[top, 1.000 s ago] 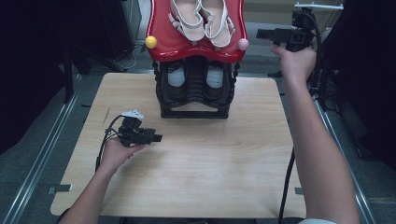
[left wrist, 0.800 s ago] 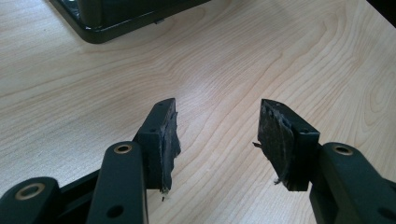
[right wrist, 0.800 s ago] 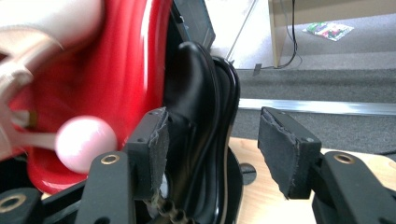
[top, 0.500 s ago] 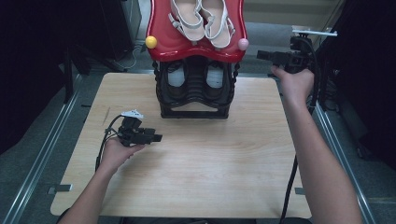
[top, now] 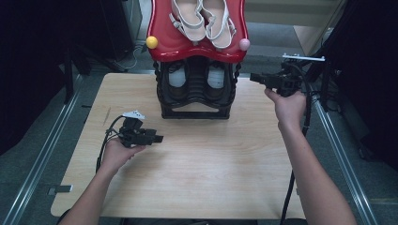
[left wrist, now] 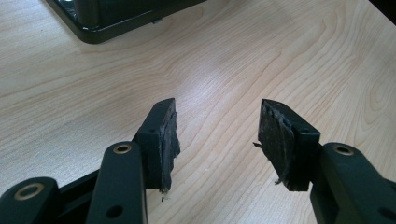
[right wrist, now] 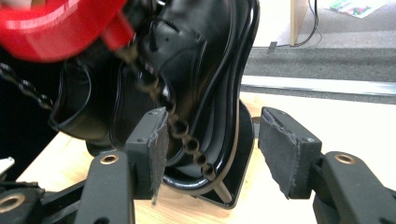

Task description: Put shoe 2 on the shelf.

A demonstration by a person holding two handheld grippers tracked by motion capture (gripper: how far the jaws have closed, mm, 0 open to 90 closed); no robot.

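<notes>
- Surface: one pale wooden worktop (top: 197,173), dark surroundings on both sides, metal rails along its long edges.
- One shoe rack (top: 196,70) stands at the far middle of the worktop: a red upper shelf over a black lower frame, with one yellow ball (top: 151,42) and one pink ball (top: 244,44) at its front corners.
- Two white sandals (top: 202,18) lie side by side on the red shelf; two dark shoes (top: 195,79) sit in the black tier below.
- Left claw (top: 158,138): jaws apart, nothing between them, over bare wood; the rack base lies ahead of it and to its left.
- Right claw (top: 253,77): jaws apart, nothing gripped, pointing at the rack's side; the black tier and a beaded black post (right wrist: 173,116) stand just ahead, near its left jaw.
</notes>
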